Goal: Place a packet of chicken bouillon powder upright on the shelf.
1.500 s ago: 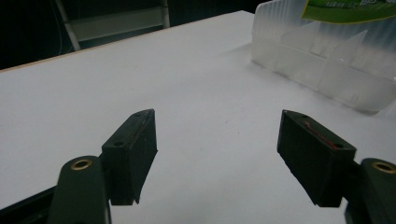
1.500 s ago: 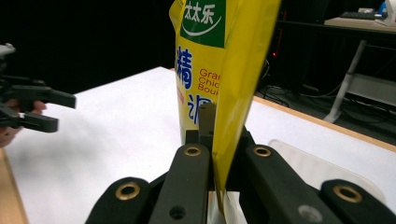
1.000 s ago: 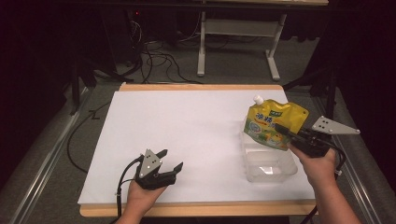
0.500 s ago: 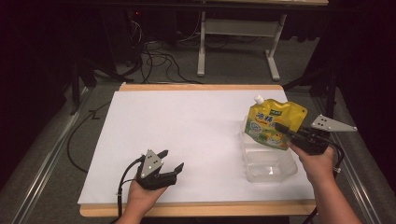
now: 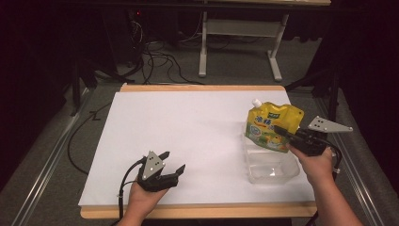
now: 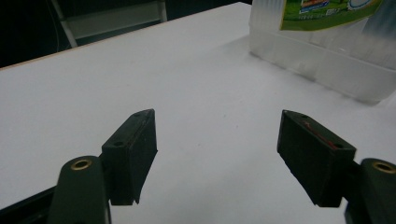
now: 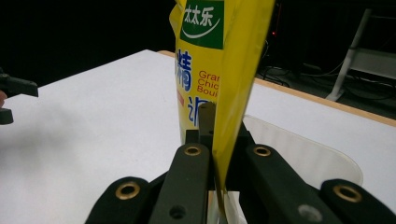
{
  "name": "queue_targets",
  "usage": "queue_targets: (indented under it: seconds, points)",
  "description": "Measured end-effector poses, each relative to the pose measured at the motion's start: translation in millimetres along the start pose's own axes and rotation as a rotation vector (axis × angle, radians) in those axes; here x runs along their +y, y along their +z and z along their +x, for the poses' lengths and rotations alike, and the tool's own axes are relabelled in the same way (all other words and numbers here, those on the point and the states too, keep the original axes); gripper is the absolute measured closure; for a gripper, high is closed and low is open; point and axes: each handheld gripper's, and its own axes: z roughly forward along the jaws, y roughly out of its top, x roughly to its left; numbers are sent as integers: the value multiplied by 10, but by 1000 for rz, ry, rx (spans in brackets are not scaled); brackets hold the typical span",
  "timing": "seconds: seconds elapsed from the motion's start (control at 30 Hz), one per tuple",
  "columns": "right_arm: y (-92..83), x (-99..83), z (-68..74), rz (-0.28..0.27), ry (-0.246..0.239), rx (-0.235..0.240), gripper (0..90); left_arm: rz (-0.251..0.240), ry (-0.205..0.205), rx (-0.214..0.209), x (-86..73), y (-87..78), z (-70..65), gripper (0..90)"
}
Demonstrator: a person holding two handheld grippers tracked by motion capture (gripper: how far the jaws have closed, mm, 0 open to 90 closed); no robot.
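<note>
My left tool (image 5: 171, 165) rests low on the white desk (image 5: 188, 132) at the near left, its jaws standing apart with nothing between them. The work is well apart from it, to the right. There my right tool (image 5: 278, 129) pinches the edge of one yellow pouch (image 5: 272, 123), which I hold upright, long axis vertical, white spout (image 5: 256, 101) on top. Its bottom is directly above the far end of one clear plastic container (image 5: 273, 167), so I judge the way is straight down. I count one pouch, one container, two tools
</note>
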Motion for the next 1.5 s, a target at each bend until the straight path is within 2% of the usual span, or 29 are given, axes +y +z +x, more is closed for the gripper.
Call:
queue_targets:
  seconds: [0.63, 0.97, 1.27, 1.4, 1.5]
  points:
    - [91, -19, -51, 26, -2, -8, 900, 7, 7, 1, -1, 4, -9, 291]
    - [132, -63, -85, 27, 13, -16, 900, 9, 10, 2, -2, 4, -9, 291]
    - [168, -177, -122, 58, 39, -31, 892, 13, 10, -1, -4, 14, -13, 292]
    - [150, -173, -125, 64, 34, -42, 884, 15, 11, -2, -4, 16, -14, 292]
    - [122, -176, -109, 93, 23, -45, 883, 15, 11, -3, -4, 16, -15, 292]
